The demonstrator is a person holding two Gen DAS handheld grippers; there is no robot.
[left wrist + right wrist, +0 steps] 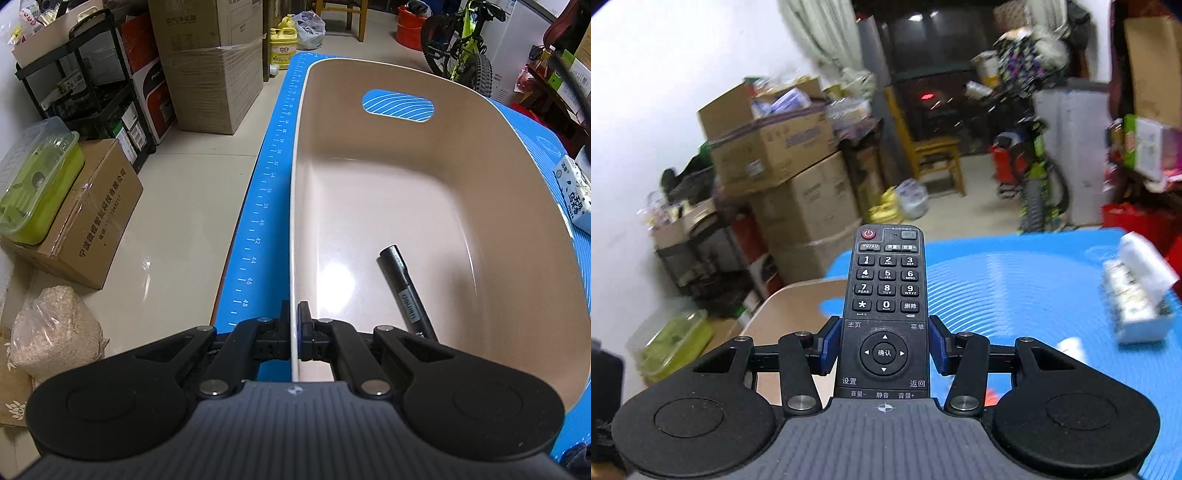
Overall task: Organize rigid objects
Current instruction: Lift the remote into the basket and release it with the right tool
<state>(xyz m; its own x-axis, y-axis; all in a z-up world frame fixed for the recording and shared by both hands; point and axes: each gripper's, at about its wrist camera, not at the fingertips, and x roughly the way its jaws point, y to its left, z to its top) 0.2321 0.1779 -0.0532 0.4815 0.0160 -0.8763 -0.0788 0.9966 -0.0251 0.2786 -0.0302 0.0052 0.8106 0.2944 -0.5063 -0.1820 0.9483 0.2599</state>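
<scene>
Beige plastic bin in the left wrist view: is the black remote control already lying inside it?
No, the beige plastic bin holds only a black marker pen; the black remote control is clamped in the right gripper.

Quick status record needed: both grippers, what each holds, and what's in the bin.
left gripper: shut on the beige bin rim
right gripper: shut on the black remote, buttons up, above the blue mat
bin contents: one black marker on the floor
outside bin: tissue pack on the mat
</scene>
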